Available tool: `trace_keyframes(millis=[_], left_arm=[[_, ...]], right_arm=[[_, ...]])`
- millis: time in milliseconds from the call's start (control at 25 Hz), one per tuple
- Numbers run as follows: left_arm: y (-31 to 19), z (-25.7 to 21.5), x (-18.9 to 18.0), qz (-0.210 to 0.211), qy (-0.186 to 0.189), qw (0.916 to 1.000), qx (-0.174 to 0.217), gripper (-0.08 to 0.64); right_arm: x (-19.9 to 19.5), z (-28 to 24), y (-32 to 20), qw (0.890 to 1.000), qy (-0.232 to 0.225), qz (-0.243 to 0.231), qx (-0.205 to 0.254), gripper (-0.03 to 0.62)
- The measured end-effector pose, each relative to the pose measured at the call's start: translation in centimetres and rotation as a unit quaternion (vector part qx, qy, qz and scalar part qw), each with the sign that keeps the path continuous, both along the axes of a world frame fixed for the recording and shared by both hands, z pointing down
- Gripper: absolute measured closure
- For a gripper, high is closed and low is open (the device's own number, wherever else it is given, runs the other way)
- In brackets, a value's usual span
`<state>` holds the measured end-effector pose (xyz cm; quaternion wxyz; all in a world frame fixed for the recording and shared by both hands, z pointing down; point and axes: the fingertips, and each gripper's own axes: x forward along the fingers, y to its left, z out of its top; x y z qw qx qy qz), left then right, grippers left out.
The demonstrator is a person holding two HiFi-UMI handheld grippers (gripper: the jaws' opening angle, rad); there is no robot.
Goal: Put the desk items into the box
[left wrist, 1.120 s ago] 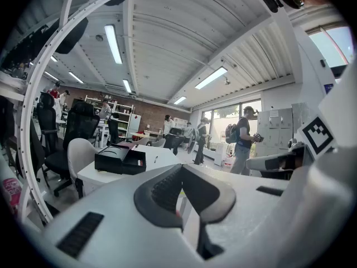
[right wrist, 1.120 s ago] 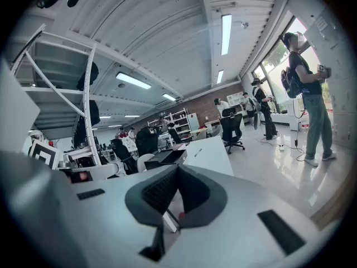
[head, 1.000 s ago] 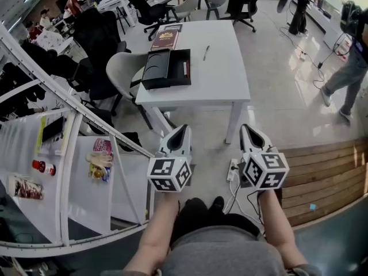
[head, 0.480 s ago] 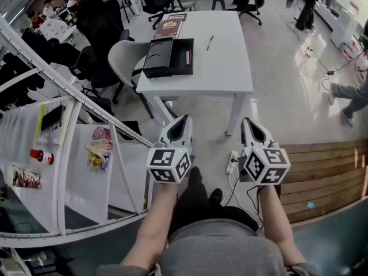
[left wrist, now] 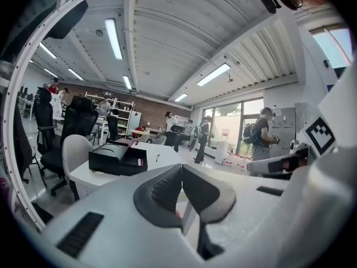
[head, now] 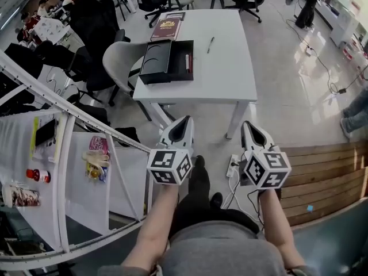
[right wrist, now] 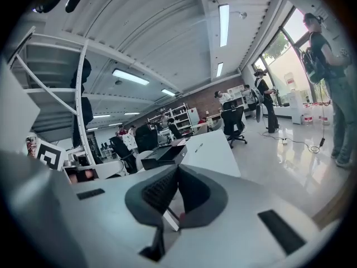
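Note:
A white table (head: 230, 73) stands ahead of me on the floor. On its left part lies an open black box (head: 167, 62) with a red strip inside. A maroon book (head: 168, 27) lies beyond the box, and a pen (head: 210, 43) lies to its right. My left gripper (head: 184, 121) and right gripper (head: 248, 125) are held side by side over the floor, short of the table, both shut and empty. In the left gripper view the shut left gripper (left wrist: 181, 168) points toward the black box (left wrist: 118, 158). From the right gripper (right wrist: 177, 171), the black box (right wrist: 164, 154) shows past the shut jaws.
A grey chair (head: 118, 59) is tucked at the table's left side. A white rack (head: 69, 154) with bottles and packets fills the left. A power strip (head: 233, 168) with cables lies on the floor, wooden decking (head: 322, 177) to the right. Dark office chairs (head: 92, 22) stand behind.
The table has come a little nearer and lower in the head view. Both grippers keep their place side by side. The person at the right has nearly left the picture.

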<state>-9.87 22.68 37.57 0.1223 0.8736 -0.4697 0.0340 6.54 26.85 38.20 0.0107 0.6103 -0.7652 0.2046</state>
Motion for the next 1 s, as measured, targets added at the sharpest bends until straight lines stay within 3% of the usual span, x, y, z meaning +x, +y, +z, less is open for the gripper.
trace_keyframes(millis=[360,1000], left_arm=[[-8.1,0.9,-0.7,0.011,-0.004,0.9999,-0.007,0.551],[-21.0,2.4,-2.0,0.041,-0.021,0.9983,-0.035,0.445]], right_arm=[[-1.0,1.0,-7.5,1.000,0.007,0.007,-0.015,0.589],[-1.3,2.5,-18.1,0.997,0.025,0.052,-0.048,0.589]])
